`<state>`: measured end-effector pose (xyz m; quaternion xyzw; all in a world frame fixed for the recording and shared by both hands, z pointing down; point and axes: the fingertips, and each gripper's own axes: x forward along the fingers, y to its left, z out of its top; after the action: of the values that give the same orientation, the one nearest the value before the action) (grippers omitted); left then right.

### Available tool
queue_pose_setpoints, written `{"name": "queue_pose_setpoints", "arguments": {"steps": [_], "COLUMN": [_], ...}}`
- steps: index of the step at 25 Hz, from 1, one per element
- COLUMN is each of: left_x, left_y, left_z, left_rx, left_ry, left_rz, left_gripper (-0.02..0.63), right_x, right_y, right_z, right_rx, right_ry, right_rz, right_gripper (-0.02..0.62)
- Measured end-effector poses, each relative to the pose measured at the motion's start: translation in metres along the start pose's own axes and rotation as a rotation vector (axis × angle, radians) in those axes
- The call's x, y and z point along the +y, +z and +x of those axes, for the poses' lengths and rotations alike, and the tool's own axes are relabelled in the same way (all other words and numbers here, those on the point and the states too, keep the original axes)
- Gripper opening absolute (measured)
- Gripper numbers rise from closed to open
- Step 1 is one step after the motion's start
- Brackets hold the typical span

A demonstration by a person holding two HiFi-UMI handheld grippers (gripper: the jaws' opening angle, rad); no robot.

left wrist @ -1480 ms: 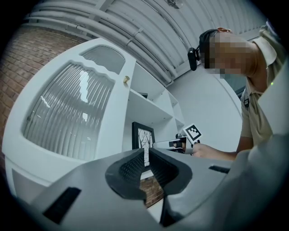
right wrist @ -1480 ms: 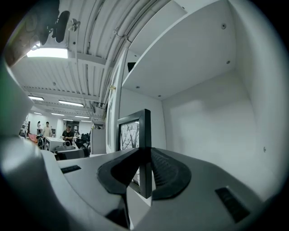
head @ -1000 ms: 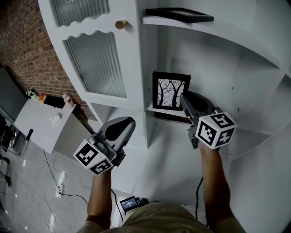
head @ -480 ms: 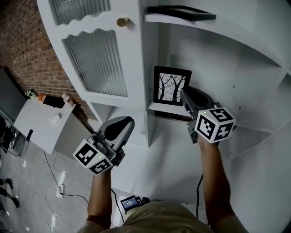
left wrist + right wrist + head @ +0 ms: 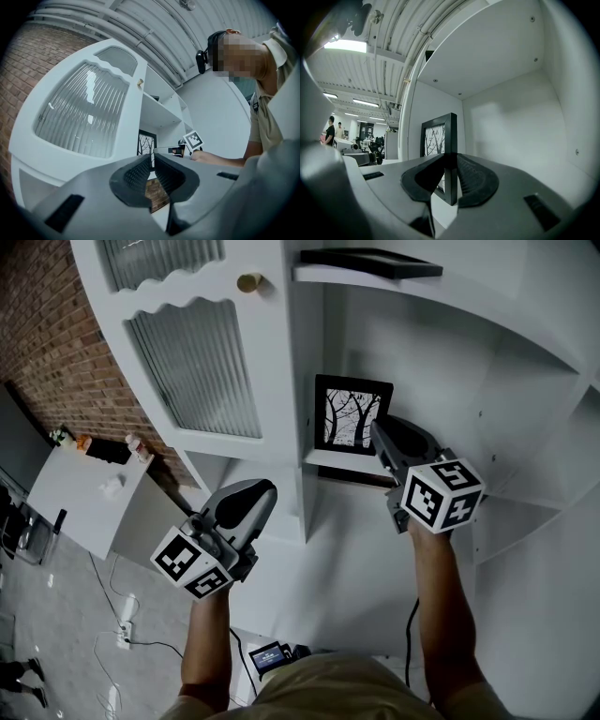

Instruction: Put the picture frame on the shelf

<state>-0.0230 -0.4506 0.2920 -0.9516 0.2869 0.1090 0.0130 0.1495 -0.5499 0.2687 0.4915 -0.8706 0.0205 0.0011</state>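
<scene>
Head view: the right tongs (image 5: 379, 439) pinch the right side of the picture frame (image 5: 352, 415); it stands upright at the front of the white shelf (image 5: 323, 463); the left tongs (image 5: 265, 487) hang lower, well apart from it. Left gripper view: the left tongs are closed on nothing; the frame is far ahead. Right gripper view: the frame's black edge sits tight between the right tongs.

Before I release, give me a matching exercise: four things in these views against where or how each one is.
1 tree-print picture frame
2 left gripper
3 flat black frame
4 round knob

A lying on the upper shelf
B on the cabinet door
C upright, clamped at its edge by the right gripper
D jaws together, nothing held

Pairs: 1-C, 2-D, 3-A, 4-B
</scene>
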Motion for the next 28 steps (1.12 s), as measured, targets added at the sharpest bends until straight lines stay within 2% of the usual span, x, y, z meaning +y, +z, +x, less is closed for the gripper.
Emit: {"name": "queue_pose_setpoints", "arguments": {"steps": [28], "left_x": [0.0021], "left_y": [-0.0053], "left_z": [-0.0042], "left_rx": [0.006], "left_ry": [0.001], "left_rz": [-0.011], "left_gripper": [0.038], "right_x": [0.0], "right_y": [0.001], "right_z": [0.0], "right_rx": [-0.011], "right_ry": [-0.003], "right_rz": [-0.02], "right_gripper": [0.117]}}
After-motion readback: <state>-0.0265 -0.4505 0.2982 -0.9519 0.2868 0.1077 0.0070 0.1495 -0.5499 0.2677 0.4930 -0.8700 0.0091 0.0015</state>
